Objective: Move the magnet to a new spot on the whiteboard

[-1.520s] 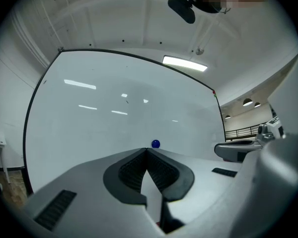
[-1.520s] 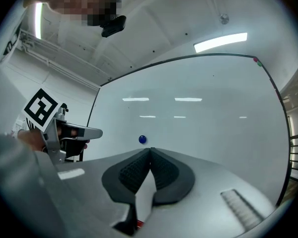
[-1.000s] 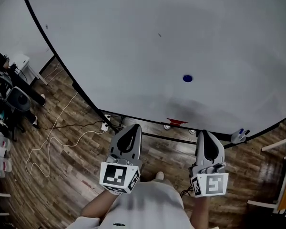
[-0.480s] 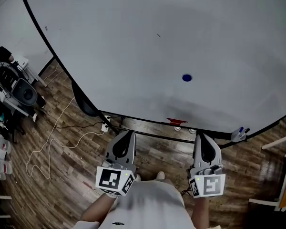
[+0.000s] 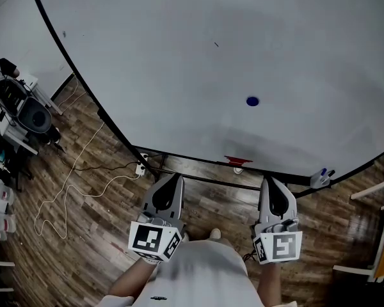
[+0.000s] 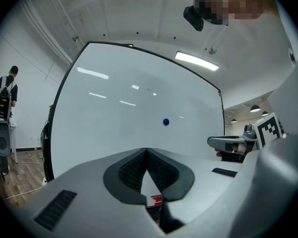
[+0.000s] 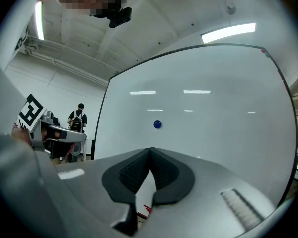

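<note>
While upright, whiteboard (image 5: 179, 62) on wooden floor (image 5: 83, 229)

Office-like workroom: large whiteboard (image 5: 179, 56), wood-look floor (image 5: 83, 235), ceiling light panels (image 6: 196, 61).

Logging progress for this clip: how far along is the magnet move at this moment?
Done: nothing that shows. The blue magnet sits on the whiteboard, untouched. In hand: nothing. The left claw and right claw are both shut and empty, held low and short of the board. Left: reach, grasp the magnet, set it at a new spot, release.
</note>
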Action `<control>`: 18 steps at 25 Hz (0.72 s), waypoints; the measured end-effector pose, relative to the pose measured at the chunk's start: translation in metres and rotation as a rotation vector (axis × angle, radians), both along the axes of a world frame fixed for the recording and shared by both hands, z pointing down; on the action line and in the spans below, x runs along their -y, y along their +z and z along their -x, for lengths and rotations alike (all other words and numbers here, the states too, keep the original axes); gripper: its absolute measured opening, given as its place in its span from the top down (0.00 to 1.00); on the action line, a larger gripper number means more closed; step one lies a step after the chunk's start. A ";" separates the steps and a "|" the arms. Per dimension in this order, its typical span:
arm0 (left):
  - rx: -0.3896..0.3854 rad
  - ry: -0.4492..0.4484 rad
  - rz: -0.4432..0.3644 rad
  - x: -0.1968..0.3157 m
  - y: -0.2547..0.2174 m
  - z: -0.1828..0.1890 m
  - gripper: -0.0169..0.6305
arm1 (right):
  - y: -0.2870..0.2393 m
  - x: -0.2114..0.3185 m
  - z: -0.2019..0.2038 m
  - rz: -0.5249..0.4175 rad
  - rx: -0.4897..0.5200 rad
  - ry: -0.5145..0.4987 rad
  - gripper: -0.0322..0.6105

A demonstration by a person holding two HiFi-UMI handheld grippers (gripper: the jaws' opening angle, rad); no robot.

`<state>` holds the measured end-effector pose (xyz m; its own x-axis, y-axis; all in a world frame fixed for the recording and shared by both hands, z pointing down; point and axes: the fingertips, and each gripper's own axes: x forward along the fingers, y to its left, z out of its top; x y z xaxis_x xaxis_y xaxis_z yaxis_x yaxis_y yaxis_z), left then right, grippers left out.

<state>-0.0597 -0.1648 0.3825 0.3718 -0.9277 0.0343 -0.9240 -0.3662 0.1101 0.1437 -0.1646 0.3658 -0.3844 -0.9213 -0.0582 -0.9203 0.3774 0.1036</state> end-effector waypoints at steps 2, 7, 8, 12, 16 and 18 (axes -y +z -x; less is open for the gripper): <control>-0.001 0.003 -0.001 -0.001 0.000 0.000 0.96 | 0.000 -0.001 0.001 0.001 -0.001 0.000 0.96; -0.004 0.010 -0.003 -0.003 -0.001 0.001 0.96 | 0.000 -0.005 0.001 0.003 0.005 0.007 0.95; -0.004 0.011 -0.002 -0.004 -0.001 0.001 0.96 | 0.000 -0.006 0.001 0.004 0.005 0.009 0.95; -0.002 0.020 -0.004 -0.006 -0.002 -0.001 0.96 | 0.000 -0.008 0.000 0.001 0.006 0.015 0.95; -0.005 0.023 -0.008 -0.006 -0.003 -0.001 0.96 | -0.001 -0.009 -0.001 -0.001 0.007 0.023 0.96; -0.005 0.024 -0.010 -0.006 -0.003 -0.001 0.96 | 0.000 -0.009 -0.002 0.000 0.005 0.025 0.96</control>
<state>-0.0586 -0.1585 0.3791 0.3937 -0.9190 0.0227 -0.9145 -0.3890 0.1110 0.1452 -0.1551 0.3653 -0.3607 -0.9307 -0.0602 -0.9300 0.3540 0.0989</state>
